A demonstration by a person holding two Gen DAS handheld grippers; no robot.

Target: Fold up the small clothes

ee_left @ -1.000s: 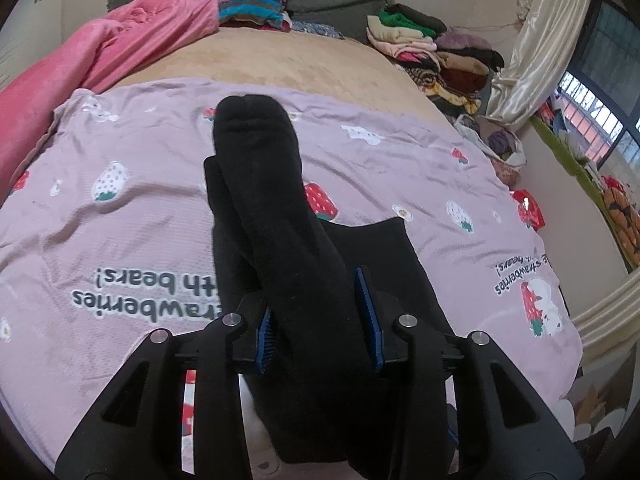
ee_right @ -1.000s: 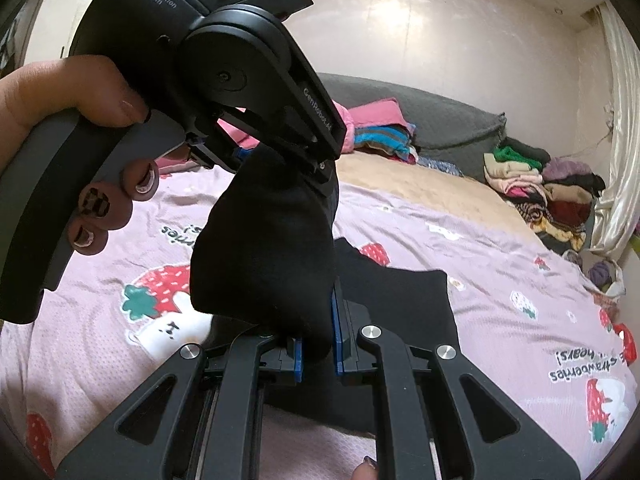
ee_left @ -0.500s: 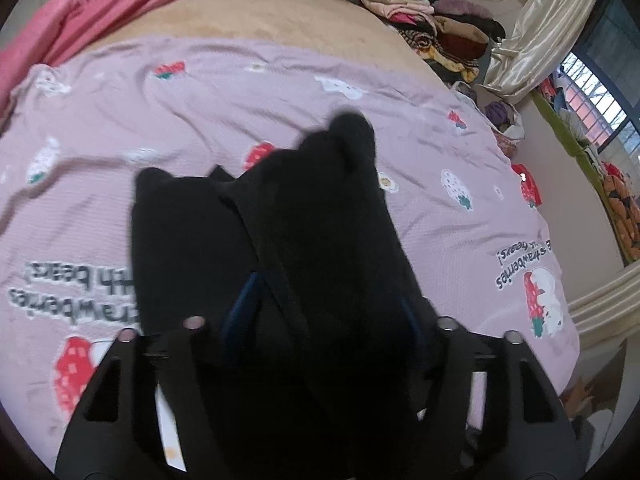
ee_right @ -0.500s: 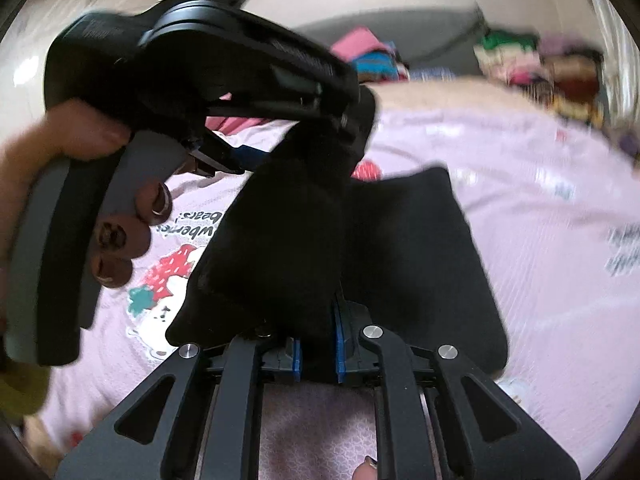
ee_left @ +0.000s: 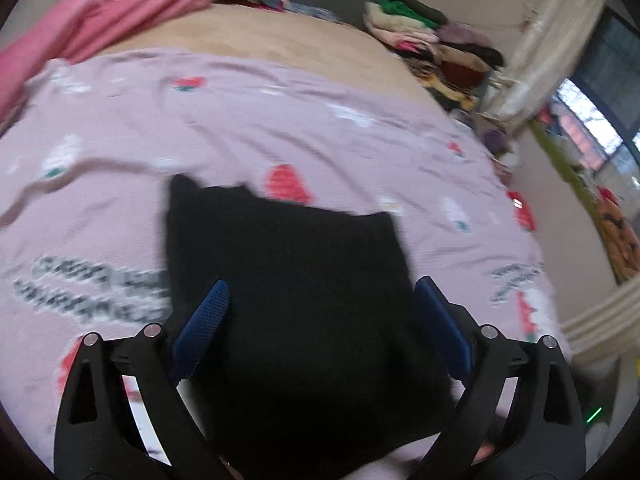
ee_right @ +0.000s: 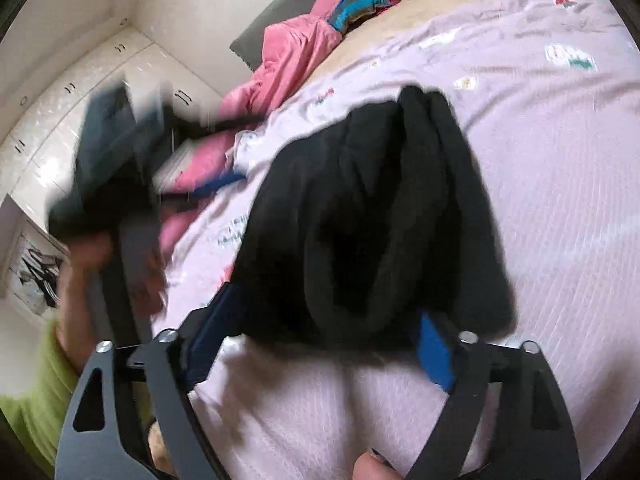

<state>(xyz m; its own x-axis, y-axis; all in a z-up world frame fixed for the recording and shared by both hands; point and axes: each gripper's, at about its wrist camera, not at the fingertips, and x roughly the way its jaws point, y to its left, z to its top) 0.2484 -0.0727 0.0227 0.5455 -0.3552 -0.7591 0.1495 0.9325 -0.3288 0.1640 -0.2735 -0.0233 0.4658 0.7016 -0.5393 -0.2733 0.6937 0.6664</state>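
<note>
A black garment (ee_left: 288,264) lies folded on the lilac strawberry blanket (ee_left: 240,120). My left gripper (ee_left: 320,316) hangs just over its near part. Its jaws are opening wide, and the blue pads (ee_left: 204,320) stand either side of the cloth without pressing it. In the right wrist view the same black garment (ee_right: 360,220) shows bunched layers on the blanket (ee_right: 560,160). My right gripper (ee_right: 324,340) is at its near edge with jaws opening and pads (ee_right: 434,356) clear of the cloth. The left gripper (ee_right: 116,152) shows blurred at the left, held by a hand.
A pink garment (ee_left: 120,8) and striped clothes lie at the far left of the bed. Stacks of folded clothes (ee_left: 432,44) sit far right near a curtain (ee_left: 552,40). A white wardrobe (ee_right: 80,92) stands left. A green sleeve (ee_right: 32,400) shows low left.
Both grippers have opened and let go of the black garment, which has dropped from hanging upright to lying on the blanket. The right gripper has rolled and swung sideways.
</note>
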